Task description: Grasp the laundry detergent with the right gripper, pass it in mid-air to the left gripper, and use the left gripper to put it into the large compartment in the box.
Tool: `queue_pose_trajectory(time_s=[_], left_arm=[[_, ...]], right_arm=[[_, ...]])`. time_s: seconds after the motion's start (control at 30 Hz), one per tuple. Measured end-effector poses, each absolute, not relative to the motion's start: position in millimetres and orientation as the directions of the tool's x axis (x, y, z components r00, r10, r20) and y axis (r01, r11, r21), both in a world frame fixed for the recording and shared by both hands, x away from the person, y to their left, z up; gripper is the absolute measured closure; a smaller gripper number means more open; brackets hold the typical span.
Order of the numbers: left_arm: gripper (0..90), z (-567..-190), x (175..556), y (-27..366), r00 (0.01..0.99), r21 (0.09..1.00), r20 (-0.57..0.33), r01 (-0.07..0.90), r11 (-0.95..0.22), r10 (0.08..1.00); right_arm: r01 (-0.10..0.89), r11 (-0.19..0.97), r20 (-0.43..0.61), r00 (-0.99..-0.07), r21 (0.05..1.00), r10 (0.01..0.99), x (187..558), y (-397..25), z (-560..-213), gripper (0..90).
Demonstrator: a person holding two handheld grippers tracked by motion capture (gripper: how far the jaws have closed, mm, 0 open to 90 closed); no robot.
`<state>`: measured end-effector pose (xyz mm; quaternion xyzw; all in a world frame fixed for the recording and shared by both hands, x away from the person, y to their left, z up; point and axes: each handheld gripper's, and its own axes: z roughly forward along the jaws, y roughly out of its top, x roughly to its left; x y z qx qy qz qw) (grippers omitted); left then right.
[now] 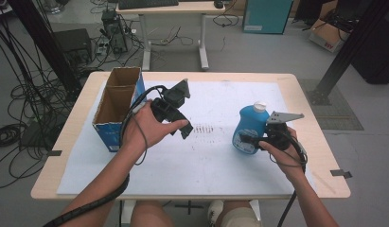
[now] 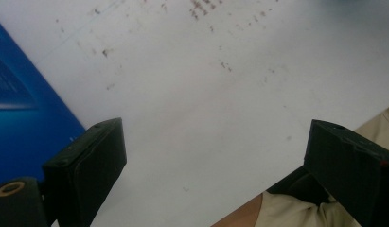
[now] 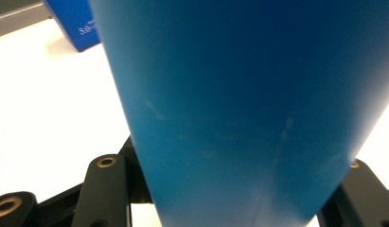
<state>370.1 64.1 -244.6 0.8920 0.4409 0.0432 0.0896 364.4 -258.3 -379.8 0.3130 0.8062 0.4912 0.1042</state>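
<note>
The right gripper has its jaws closed around the lower body of the blue bottle, which stands upright with its white cap on the white sheet at the table's right side. The step looks like a pick-up; the likely next move is a lift, perhaps across to the open cardboard box at the left, keeping the bottle from slipping. The left gripper hangs over the sheet beside that box, jaws wide apart, holding nothing. Count: 1 bottle, 1 box, 2 grippers.
</note>
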Motion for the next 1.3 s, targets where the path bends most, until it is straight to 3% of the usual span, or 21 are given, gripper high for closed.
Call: queue_pose_trajectory(time_s=[0.37,0.67,0.97,1.3], left_arm=[[6.8,-207,369,57,0.765,0.193,0.039,0.625,-0.756,0.643],[6.3,-182,368,48,0.87,0.149,0.1,0.467,-0.872,0.483],[5.9,-165,366,54,0.912,0.132,0.133,0.372,-0.919,0.389],[4.7,-146,361,64,0.958,0.125,0.086,0.261,-0.957,0.272]], right_arm=[[0.389,0.371,0.165,-0.844,0.843,0.511,383,-226,-342,42.5],[0.314,0.455,0.132,-0.912,0.834,0.388,395,-177,-326,42.4],[0.255,0.476,0.116,-0.946,0.842,0.301,392,-141,-323,42.5],[0.209,0.477,0.13,-0.972,0.854,0.193,388,-95,-334,42.4]])
